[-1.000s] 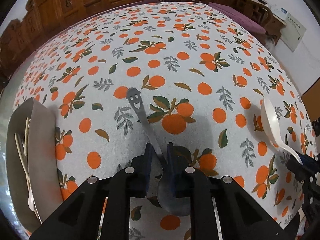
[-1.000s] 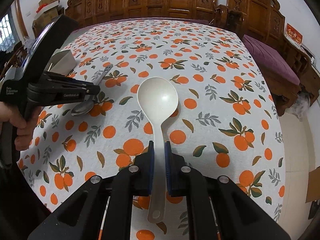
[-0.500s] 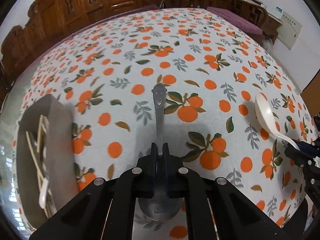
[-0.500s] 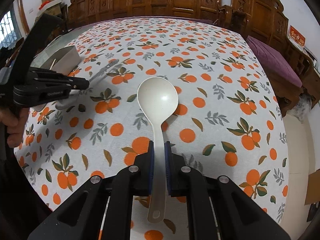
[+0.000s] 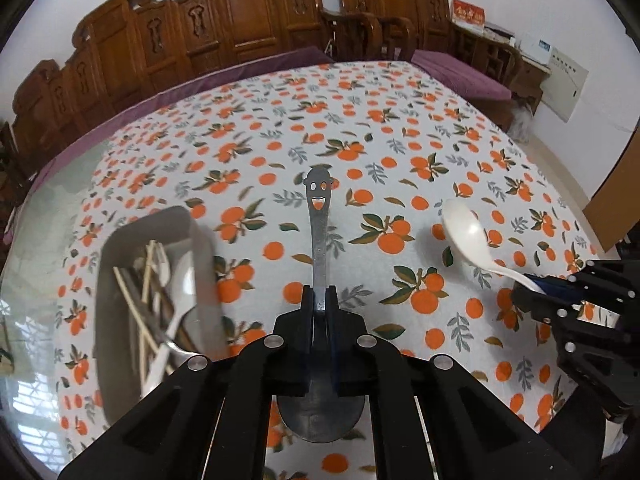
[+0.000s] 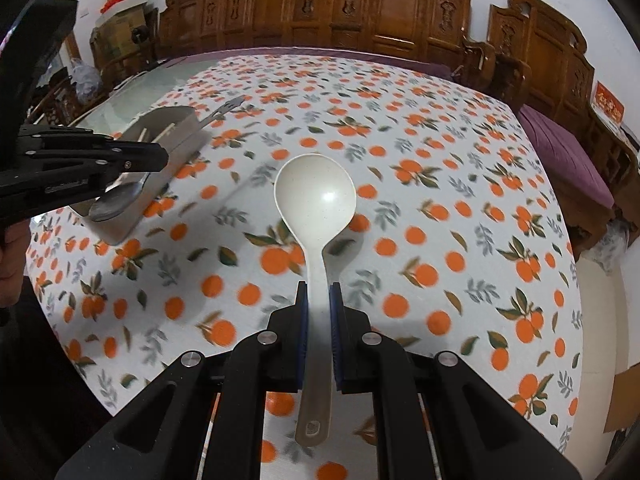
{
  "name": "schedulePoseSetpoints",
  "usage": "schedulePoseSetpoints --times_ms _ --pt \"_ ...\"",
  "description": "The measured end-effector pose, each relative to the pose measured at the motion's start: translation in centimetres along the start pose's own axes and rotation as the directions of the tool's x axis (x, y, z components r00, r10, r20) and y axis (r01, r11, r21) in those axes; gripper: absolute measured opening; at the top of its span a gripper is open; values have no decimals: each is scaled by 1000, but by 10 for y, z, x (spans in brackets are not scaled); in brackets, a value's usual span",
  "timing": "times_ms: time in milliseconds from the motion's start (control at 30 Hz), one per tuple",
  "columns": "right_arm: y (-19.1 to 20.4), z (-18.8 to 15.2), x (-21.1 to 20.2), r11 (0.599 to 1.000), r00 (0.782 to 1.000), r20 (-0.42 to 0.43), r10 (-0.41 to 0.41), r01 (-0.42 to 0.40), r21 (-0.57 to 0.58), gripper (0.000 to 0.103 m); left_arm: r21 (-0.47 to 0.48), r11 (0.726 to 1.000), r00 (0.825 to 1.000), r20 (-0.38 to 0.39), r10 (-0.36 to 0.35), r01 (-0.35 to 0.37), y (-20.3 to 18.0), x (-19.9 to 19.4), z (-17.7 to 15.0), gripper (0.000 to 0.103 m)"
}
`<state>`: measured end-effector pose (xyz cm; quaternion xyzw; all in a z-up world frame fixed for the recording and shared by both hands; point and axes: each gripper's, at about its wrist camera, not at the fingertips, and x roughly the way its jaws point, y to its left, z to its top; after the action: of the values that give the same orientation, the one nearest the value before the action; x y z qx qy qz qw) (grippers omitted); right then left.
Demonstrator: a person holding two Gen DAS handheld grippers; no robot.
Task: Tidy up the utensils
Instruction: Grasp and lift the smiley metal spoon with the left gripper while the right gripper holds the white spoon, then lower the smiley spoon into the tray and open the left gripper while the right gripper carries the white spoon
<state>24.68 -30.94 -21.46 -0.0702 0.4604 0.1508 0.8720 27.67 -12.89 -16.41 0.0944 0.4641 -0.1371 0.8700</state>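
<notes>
Fingers (image 5: 307,312) around metal spoon (image 5: 319,236) handle.

Two spoons held above the surface, tray off to the left

The tray (image 5: 208,280) sits on the surface (image 5: 400,140) at its left side, with chopsticks (image 5: 132,300) and other utensils lying inside. The metal spoon (image 5: 319,240) is between the left gripper's (image 5: 319,300) fingers, handle forward, bowl nearest the camera, just right of the tray. Further right, the ladle (image 6: 316,216) is between the right gripper's (image 6: 319,312) fingers, bowl forward. Carved wooden chairs (image 6: 360,8) stand behind the surface.
</notes>
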Motion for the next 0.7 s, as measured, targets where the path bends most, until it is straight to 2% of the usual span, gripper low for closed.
schedulePoseSetpoints --times_ms 367,700 --pt "55 25 4 997 999 17 42 -41 -65 12 -35 999 999 30 15 -14 48 -27 -12 5" --pt "87 39 11 992 997 18 77 -75 -98 12 -74 996 998 -4 56 -56 92 -15 -23 5"
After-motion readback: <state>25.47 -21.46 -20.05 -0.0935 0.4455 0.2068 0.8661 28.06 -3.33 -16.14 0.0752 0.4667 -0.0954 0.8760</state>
